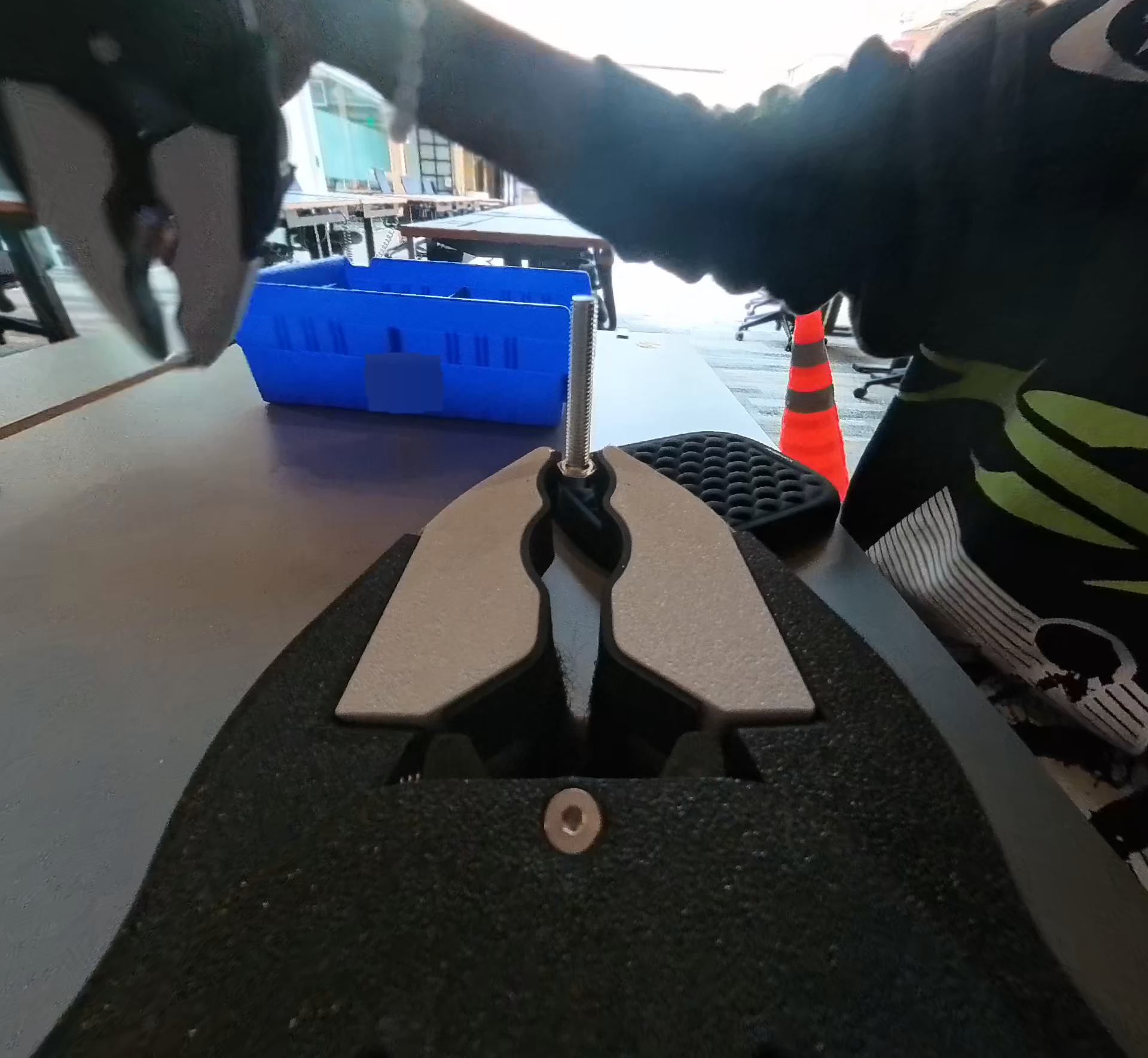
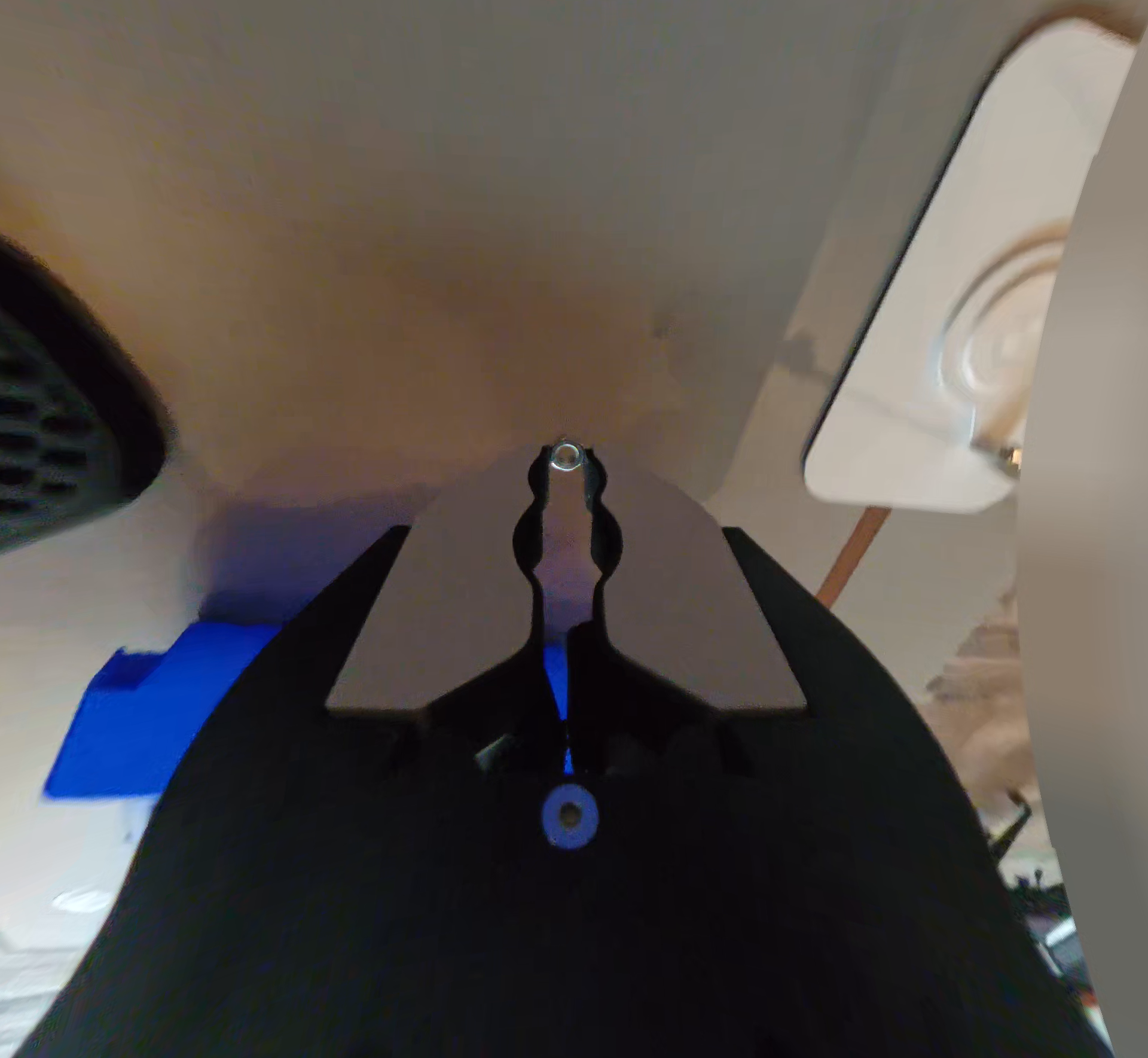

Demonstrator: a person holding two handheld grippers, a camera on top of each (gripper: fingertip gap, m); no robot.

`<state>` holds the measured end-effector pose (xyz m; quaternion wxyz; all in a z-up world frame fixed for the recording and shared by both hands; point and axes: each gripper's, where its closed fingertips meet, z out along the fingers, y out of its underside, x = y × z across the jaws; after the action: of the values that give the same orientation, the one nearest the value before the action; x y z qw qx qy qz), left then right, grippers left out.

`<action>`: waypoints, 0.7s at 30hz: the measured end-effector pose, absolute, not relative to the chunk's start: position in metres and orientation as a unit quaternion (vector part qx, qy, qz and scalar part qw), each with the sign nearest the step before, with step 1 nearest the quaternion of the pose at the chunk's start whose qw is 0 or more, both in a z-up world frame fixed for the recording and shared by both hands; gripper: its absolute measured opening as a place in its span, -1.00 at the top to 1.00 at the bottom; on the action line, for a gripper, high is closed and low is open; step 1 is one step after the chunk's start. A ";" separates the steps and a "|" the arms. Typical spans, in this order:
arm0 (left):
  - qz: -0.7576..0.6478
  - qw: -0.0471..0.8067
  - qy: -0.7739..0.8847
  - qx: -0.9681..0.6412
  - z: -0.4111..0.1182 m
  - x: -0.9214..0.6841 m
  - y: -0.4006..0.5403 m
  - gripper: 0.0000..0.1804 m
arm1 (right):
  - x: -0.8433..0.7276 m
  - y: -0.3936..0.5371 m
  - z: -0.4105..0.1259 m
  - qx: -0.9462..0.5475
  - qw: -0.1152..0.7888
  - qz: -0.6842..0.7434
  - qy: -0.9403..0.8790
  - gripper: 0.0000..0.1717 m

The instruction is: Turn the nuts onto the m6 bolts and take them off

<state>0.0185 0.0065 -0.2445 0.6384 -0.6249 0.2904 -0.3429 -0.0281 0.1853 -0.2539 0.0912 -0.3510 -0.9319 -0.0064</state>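
Table (image 1: 155, 531) – blue bin (image 1: 410, 344) (black mat (image 1: 739, 481) nearby)

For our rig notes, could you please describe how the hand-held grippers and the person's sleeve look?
Each hand-held gripper has two flat grey fingers with wavy black inner edges, on a black grainy body with one silver screw. The sleeve is black.

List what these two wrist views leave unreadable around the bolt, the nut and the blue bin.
- Bolt head: left wrist view, sunk between the left tongs tips.
- Nut faces: right wrist view, too small, only its ring shows at the right tongs tips.
- Blue bin contents: left view, front wall hides them; right view, cut off by the tongs body.
- Right tongs' load: left view, motion-blurred.
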 end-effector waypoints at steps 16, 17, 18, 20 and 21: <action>-0.336 0.641 0.288 -0.627 -0.245 0.018 0.007 0.90 | 0.198 0.222 -0.250 -0.537 0.096 -0.032 -0.837 0.89; -0.335 0.641 0.288 -0.628 -0.245 0.018 0.007 0.90 | 0.207 0.222 -0.259 -0.545 0.091 -0.029 -0.833 0.89; -0.335 0.641 0.288 -0.628 -0.245 0.018 0.007 0.90 | 0.214 0.223 -0.268 -0.553 0.086 -0.025 -0.828 0.89; -0.334 0.642 0.286 -0.628 -0.245 0.018 0.007 0.90 | 0.226 0.228 -0.285 -0.572 0.079 -0.022 -0.816 0.89; -0.334 0.642 0.286 -0.628 -0.245 0.018 0.007 0.90 | 0.231 0.231 -0.293 -0.580 0.074 -0.023 -0.811 0.89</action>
<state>0.0176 0.0068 -0.2447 0.6422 -0.6281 0.2856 -0.3339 0.2315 0.2314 -0.2931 0.0737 -0.5800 -0.8109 -0.0232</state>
